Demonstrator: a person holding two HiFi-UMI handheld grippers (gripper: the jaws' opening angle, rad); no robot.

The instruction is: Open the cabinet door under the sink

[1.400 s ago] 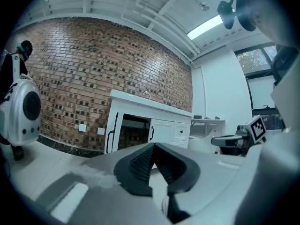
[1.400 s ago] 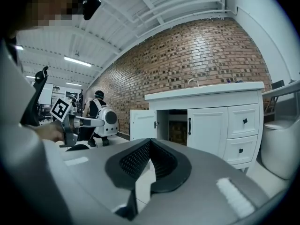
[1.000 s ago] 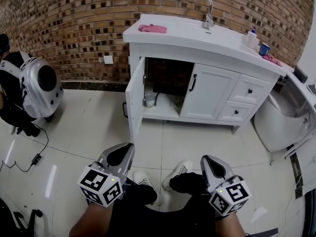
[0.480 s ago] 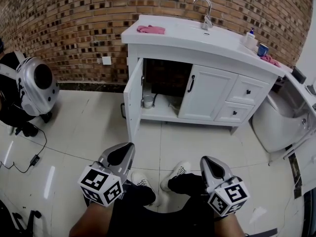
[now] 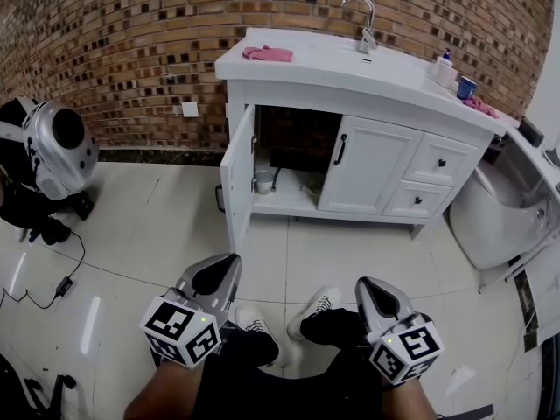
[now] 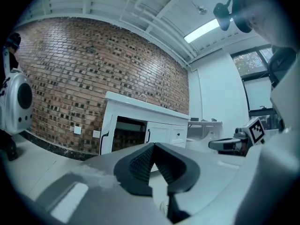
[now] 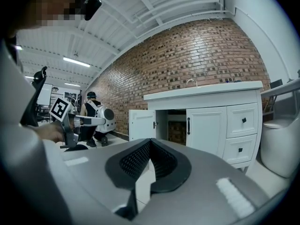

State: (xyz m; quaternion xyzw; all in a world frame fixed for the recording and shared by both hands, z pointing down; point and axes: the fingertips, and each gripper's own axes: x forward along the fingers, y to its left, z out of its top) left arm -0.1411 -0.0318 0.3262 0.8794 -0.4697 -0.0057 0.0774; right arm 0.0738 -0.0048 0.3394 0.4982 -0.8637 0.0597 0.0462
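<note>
The white vanity cabinet [image 5: 437, 116] stands against the brick wall. Its left door [image 5: 238, 171] is swung wide open towards me, showing the dark inside with a small pot [image 5: 264, 180] on the shelf. The right door [image 5: 372, 164] is closed, with a black handle [image 5: 339, 149]. My left gripper [image 5: 229, 259] and right gripper [image 5: 365, 281] are held low over my legs, far from the cabinet, both shut and empty. In the left gripper view the open door [image 6: 107, 137] shows beyond the shut left gripper [image 6: 153, 144]. In the right gripper view the door [image 7: 142, 124] appears past the shut right gripper [image 7: 150, 139].
A crouching person with a silver backpack [image 5: 59, 145] is at the left, with a cable [image 5: 52, 278] on the tiled floor. A white toilet [image 5: 494, 221] stands at the right. On the counter are a pink cloth [image 5: 269, 52], a faucet [image 5: 367, 20] and a blue cup [image 5: 468, 87].
The person with the silver backpack has shifted left and turned. Both grippers and the open door have stayed where they were.
</note>
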